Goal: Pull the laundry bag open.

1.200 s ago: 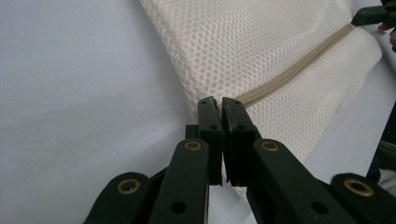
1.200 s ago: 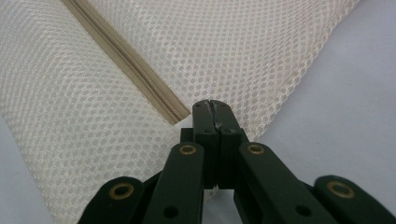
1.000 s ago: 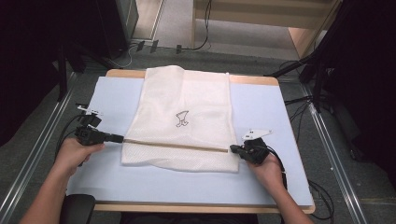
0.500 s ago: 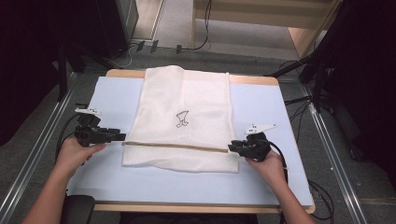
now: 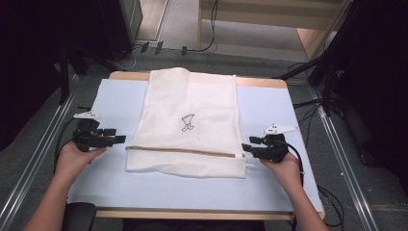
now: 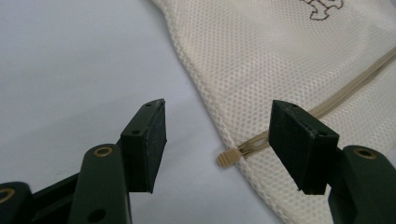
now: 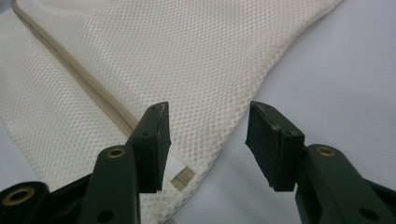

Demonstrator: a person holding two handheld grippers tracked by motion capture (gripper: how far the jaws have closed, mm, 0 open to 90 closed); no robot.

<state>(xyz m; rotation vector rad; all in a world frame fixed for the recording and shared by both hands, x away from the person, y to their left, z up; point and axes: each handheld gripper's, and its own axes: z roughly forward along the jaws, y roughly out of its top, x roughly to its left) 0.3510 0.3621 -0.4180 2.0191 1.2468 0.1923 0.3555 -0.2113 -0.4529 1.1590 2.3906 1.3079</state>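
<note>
A cream mesh laundry bag [image 5: 187, 125] lies flat on the pale blue mat [image 5: 115, 103], a tan zipper [image 5: 185, 150] running across its near part and a small dark emblem [image 5: 187, 123] at its middle. My left gripper [image 5: 122, 139] stands open just off the bag's left edge; its jaws have just been opening. In the left gripper view the zipper's end tab [image 6: 228, 158] lies on the mat between the jaws, untouched. My right gripper [image 5: 246, 143] is open at the bag's right edge, its jaws also just opened, with the mesh corner [image 7: 205, 140] lying loose between them.
The mat covers a wooden table [image 5: 192, 214] edged by metal rails [image 5: 29, 178]. Cables [image 5: 317, 103] and dark stands sit on the floor beyond the far and right sides. Bare mat lies left, right and in front of the bag.
Both grippers have let go of the bag's zipper ends and opened. The bag has settled flat. The right gripper has drawn slightly away to the right and up.
</note>
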